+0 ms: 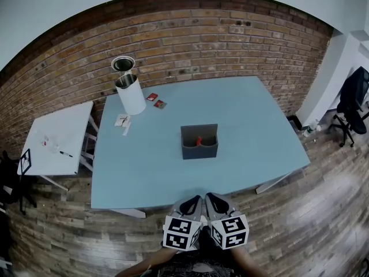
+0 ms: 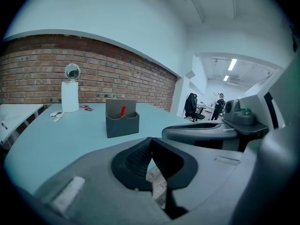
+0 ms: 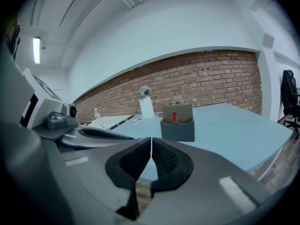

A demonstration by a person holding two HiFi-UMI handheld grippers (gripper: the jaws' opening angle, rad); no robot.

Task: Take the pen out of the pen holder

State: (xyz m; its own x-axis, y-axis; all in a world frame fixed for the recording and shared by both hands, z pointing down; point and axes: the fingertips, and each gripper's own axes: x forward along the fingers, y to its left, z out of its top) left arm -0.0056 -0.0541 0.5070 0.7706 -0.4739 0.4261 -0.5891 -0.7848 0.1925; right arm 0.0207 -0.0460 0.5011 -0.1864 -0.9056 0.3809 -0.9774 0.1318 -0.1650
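A dark grey pen holder (image 1: 199, 143) stands near the middle of the light blue table (image 1: 144, 172). A red pen (image 1: 199, 139) sticks up inside it. Both grippers hover side by side just off the table's near edge, well short of the holder. My left gripper (image 1: 195, 199) is shut with nothing between its tips. My right gripper (image 1: 210, 197) is shut too, and empty. In the left gripper view, the holder (image 2: 122, 123) and pen (image 2: 123, 110) lie ahead beyond the shut left gripper (image 2: 151, 142). The right gripper view shows the holder (image 3: 178, 126) and pen (image 3: 175, 116) past the closed right gripper (image 3: 151, 142).
A white cylinder (image 1: 130, 93) with a round mirror behind it stands at the table's far left corner. Small red packets (image 1: 156, 100) and paper scraps (image 1: 123, 120) lie next to it. A white side table (image 1: 57, 137) sits left; an office chair (image 1: 353, 103) stands far right.
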